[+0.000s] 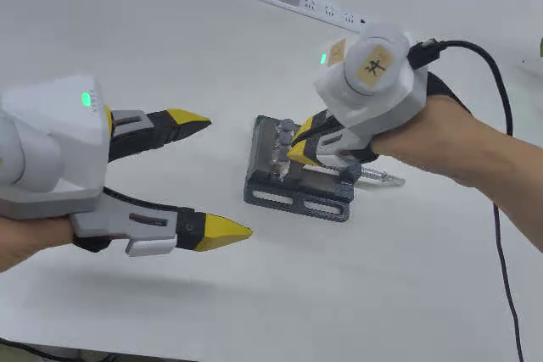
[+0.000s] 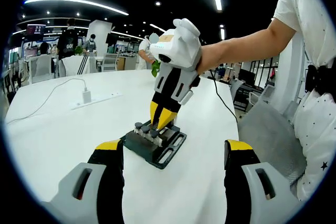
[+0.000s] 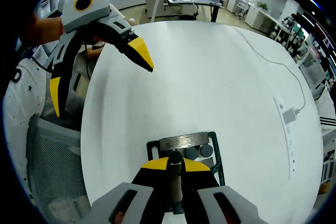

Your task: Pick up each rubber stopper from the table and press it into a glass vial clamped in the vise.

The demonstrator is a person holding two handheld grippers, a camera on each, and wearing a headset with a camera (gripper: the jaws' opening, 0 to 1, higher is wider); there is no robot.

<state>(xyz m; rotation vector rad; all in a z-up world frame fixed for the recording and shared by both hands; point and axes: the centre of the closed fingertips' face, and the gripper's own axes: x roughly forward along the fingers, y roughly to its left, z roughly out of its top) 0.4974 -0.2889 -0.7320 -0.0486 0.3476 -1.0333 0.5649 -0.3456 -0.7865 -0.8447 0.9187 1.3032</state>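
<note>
Right gripper view: right gripper (image 3: pixel 176 165) fingers (image 3: pixel 155 164) clamped on stopper (image 3: pixel 175 157) atop upright end vial (image 3: pixel 176 182) in vise (image 3: pixel 184 141); left gripper (image 3: pixel 102 88) fingers apart, farther off.

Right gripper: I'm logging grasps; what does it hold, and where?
Apparently a rubber stopper, pinched by its sides between the jaws, over the vise.

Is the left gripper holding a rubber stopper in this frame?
No, the left gripper is wide open with nothing between its jaws, off to the side of the vise.
</note>
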